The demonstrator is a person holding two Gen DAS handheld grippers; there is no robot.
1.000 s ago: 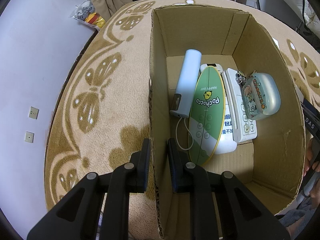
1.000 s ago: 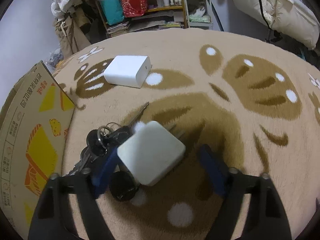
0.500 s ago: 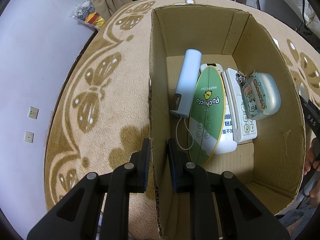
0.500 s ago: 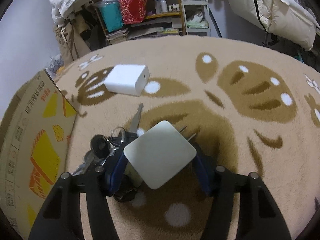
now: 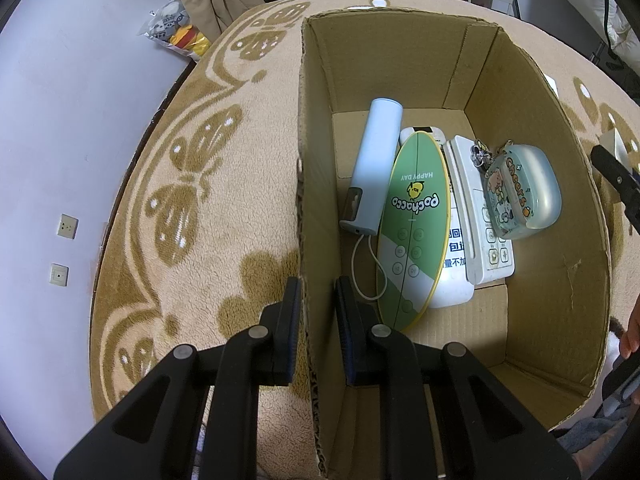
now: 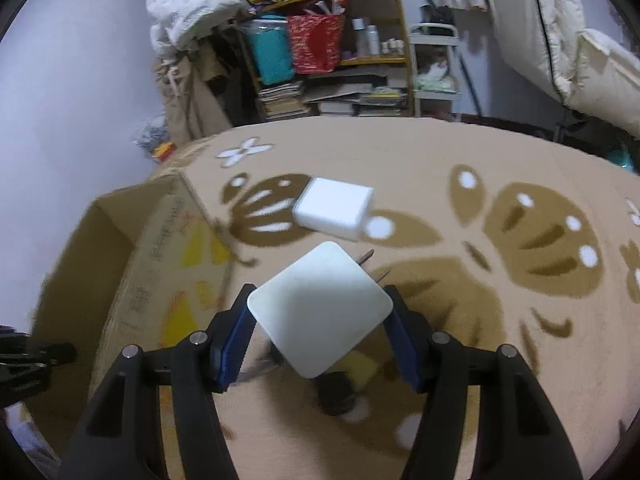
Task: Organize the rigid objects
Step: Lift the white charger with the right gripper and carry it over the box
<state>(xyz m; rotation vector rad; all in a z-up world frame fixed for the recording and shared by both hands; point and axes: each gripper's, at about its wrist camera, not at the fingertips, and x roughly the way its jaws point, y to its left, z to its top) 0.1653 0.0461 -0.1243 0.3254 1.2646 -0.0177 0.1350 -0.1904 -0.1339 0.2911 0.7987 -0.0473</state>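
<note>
Right gripper clamps a white plug adapter off the rug, a white box just ahead of it and the cardboard box to its left. Left gripper pinches that cardboard box's near wall; beyond its fingers inside lie a green remote, a pale blue tube and a clear case.

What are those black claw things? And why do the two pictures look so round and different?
Each claw is a gripper a person holds, with a round-view camera looking along its fingers. One picture comes from the left gripper: it pinches the wall of a cardboard box standing on a butterfly rug. Inside lie a green remote, a pale blue tube and a clear case. The other picture is from the right gripper, which holds a white plug charger lifted above the rug. Another white block waits on the rug.
</note>
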